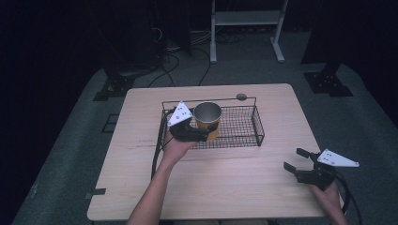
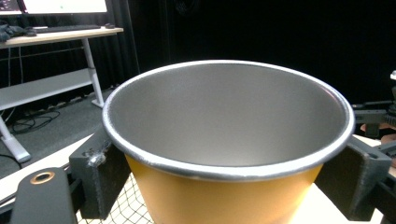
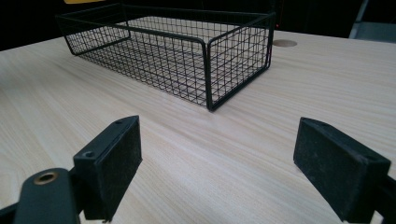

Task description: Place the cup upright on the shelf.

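In the high view, the left gripper is gripping a yellow cup at the left end of a black wire basket on the worktop. The right gripper is idling near the right edge.

In the left gripper view, its jaws are pressing both sides of the cup, seemingly just above the mesh.

In the right gripper view, its jaws are gaping wide, empty.

The placing step is under way; next, lowering and releasing.

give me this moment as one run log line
left gripper: shut on yellow cup | cup: upright, empty, in wire basket | right gripper: open, idle over table
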`<state>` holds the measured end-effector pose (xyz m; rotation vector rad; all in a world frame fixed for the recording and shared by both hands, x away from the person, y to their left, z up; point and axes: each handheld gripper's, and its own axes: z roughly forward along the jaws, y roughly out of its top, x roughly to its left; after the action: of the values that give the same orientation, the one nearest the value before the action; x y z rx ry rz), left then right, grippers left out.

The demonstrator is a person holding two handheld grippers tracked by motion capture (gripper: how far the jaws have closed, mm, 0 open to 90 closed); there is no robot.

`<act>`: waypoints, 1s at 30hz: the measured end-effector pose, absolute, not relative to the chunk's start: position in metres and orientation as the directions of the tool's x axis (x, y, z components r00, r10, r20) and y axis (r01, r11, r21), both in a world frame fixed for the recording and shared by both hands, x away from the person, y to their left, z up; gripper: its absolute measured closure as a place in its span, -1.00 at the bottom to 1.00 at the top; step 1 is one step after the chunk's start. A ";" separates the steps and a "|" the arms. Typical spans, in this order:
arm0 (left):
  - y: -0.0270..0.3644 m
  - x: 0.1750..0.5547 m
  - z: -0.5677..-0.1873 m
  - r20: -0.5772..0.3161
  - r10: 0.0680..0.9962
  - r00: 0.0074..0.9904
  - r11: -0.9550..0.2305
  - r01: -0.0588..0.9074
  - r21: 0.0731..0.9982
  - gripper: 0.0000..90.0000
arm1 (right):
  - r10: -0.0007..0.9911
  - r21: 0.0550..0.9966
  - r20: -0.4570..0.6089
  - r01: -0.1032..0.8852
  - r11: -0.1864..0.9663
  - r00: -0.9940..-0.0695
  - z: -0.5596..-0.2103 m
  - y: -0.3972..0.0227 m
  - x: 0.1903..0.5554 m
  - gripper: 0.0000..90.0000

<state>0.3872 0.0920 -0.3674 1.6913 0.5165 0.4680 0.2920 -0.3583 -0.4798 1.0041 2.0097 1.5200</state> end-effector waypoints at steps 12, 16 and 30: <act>0.087 0.408 -0.364 0.036 0.565 0.824 -0.179 0.079 0.981 -0.70 | 0.756 0.947 0.086 0.289 0.139 -0.648 -0.480 -0.358 0.292 -0.68; 0.085 0.416 -0.364 0.038 0.558 0.829 -0.186 0.081 0.979 -0.70 | 0.756 0.947 0.087 0.288 0.139 -0.649 -0.480 -0.359 0.292 -0.68; 0.081 0.437 -0.365 0.028 0.544 0.839 -0.179 0.083 0.980 -0.70 | 0.753 0.948 0.087 0.287 0.139 -0.652 -0.480 -0.359 0.292 -0.68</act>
<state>0.4368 0.0813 -0.3652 1.7212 0.4874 0.4402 0.2920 -0.3587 -0.4798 0.9967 2.0114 1.5248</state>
